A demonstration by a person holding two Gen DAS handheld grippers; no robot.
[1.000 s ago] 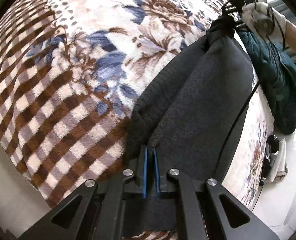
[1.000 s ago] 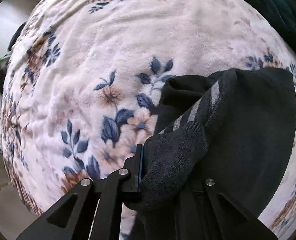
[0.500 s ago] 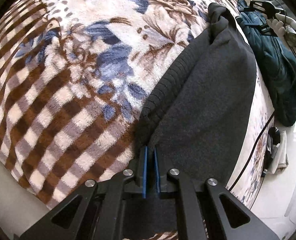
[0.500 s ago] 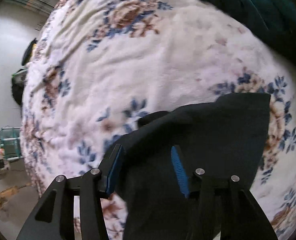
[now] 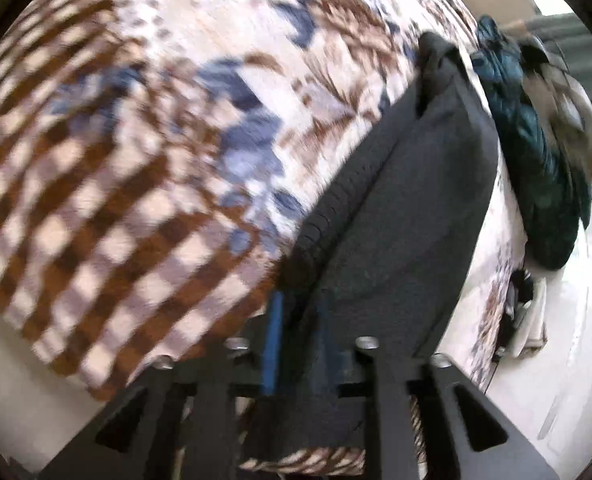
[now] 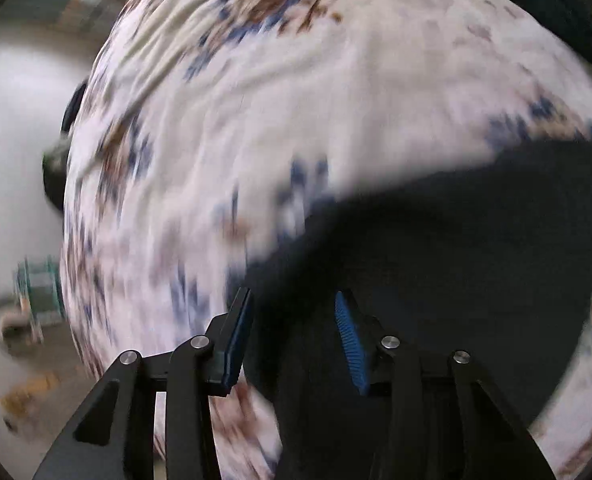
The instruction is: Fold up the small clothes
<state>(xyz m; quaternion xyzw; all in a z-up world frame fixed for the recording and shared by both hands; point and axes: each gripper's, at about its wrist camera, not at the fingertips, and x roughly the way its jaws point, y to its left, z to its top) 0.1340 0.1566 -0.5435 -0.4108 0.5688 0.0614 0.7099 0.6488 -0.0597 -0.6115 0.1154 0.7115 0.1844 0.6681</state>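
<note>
Since the dark knit garment [image 5: 408,216] lies folded on the floral blanket [image 5: 143,128], it's soft and floppy; grab the ribbed hem. Left gripper [image 5: 298,340] opening, cloth between jaws. Right gripper [image 6: 296,340] parted, closing slightly, pads clear of the cloth.

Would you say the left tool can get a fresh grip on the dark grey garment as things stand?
Probably yes. The left tool is opening with the edge of the dark grey garment between its blue pads, which have parted. Nothing lies over that edge on the floral blanket.
</note>
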